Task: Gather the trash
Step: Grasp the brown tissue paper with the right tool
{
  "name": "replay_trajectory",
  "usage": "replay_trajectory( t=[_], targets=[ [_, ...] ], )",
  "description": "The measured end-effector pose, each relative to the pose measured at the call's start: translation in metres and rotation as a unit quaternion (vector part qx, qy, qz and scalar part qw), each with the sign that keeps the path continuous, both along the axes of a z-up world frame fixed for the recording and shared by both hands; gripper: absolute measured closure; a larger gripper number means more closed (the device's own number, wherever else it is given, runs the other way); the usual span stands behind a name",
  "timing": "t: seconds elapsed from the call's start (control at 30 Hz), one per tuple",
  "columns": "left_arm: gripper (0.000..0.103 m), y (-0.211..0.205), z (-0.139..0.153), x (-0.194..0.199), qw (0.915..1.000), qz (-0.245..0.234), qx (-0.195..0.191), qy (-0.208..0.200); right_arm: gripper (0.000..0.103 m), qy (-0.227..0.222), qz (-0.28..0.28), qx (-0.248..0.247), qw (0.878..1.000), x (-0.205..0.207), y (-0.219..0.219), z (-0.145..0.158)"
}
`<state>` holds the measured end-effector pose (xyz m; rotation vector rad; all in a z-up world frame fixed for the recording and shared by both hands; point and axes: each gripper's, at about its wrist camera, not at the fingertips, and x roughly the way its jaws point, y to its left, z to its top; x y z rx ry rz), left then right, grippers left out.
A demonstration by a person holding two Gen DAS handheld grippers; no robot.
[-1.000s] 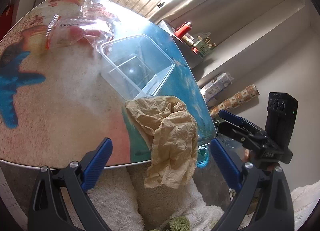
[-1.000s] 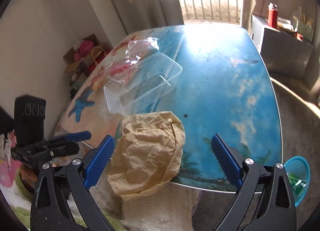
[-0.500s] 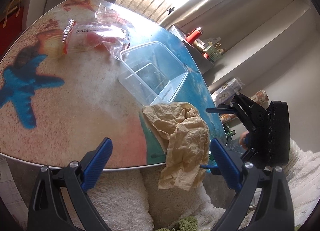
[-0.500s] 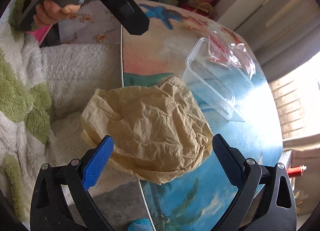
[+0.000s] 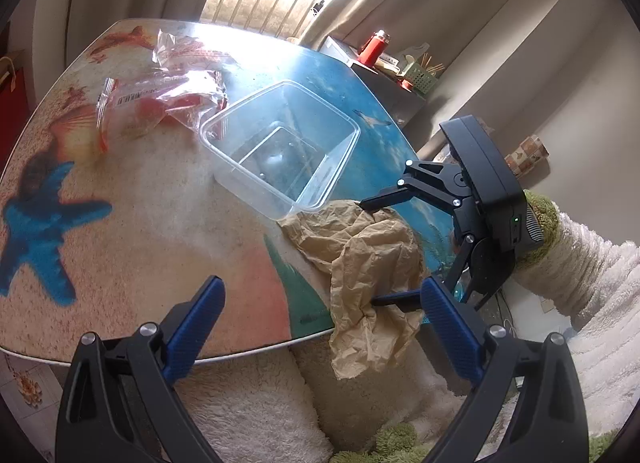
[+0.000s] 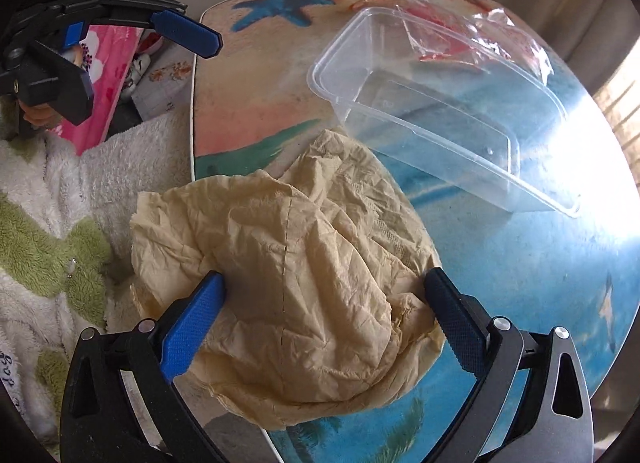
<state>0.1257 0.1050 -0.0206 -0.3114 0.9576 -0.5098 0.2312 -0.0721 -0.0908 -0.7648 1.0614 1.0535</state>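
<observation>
on a beach-print table (image 6: 520,263), crumpled brown paper (image 6: 304,287) overhanging the near edge beside a clear plastic container (image 6: 432,111), straddled by wide-open right gripper (image 6: 324,323), unpinched; left gripper (image 5: 320,323) open, empty, nearby.

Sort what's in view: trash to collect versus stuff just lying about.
Job:
crumpled brown paper, between the right gripper's open jaws
clear plastic container
plastic wrappers

Lying about:
red bottle
green basket
fleecy blanket

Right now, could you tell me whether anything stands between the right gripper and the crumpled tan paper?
Nothing visible does: the right gripper is open with its blue fingers either side of the crumpled tan paper at the table edge.
</observation>
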Motion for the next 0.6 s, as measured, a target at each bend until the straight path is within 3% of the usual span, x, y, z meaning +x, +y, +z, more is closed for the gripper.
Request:
replay_trajectory(
  t=[0.17, 0.33, 0.47, 0.6],
  targets=[
    [0.007, -0.003, 0.002, 0.017, 0.9999, -0.011, 0.008, -0.005, 0.024, -0.005, -0.077, 0.018, 0.997, 0.000, -0.023, 0.005],
    [0.007, 0.008, 0.005, 0.038, 0.9997, 0.012, -0.019, 0.001, 0.035, -0.015, -0.158, 0.035, 0.987, 0.003, -0.048, 0.008],
    [0.008, 0.019, 0.003, 0.056, 0.9980, 0.047, -0.041, 0.014, 0.053, -0.023, -0.231, 0.052, 0.971, 0.001, -0.062, 0.012],
    [0.016, 0.026, 0.000, 0.070, 0.9951, 0.073, -0.060, 0.030, 0.068, -0.034, -0.300, 0.062, 0.951, 0.000, -0.073, 0.015]
  ],
)
